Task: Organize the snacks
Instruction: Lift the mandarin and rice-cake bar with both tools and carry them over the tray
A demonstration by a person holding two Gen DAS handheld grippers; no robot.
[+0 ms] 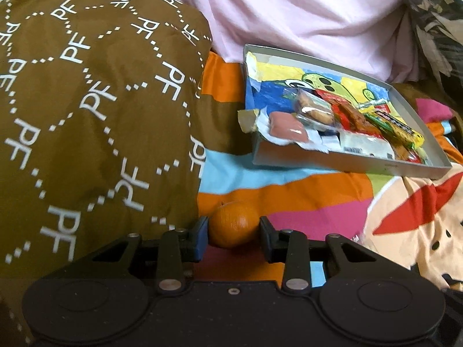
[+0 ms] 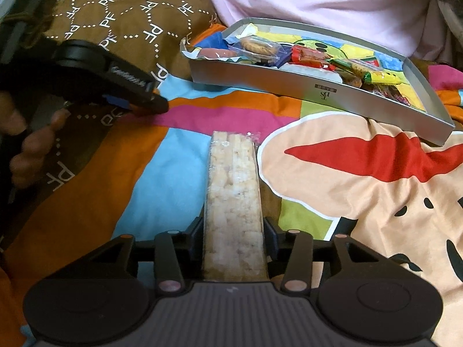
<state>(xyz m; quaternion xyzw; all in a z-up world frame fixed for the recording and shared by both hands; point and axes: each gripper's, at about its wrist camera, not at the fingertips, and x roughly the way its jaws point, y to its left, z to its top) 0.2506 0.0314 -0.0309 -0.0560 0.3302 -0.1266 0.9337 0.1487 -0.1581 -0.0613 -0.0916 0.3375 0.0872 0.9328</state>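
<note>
An orange ball-shaped snack (image 1: 234,227) is being held between the jaws of the left gripper (image 1: 233,231), whose pads are narrowly parted and are lying against its two sides. A clear-wrapped puffed rice bar (image 2: 233,202) is being framed by the jaws of the right gripper (image 2: 234,231), which are standing only a little way open; whether the pads are pressing on the wrapper cannot be told. Beyond both grippers a bright patterned bedsheet (image 2: 361,202) is being used as the work surface, and a brown pillow (image 1: 86,101) printed with white letters is being seen at the left. Farther out, a shallow grey box lid (image 2: 289,82) is being rested on the sheet, and wrapped cookies (image 2: 259,46) and other small packets are being kept inside it. A pale pink cloth (image 1: 289,14) is being seen behind the lid
</note>
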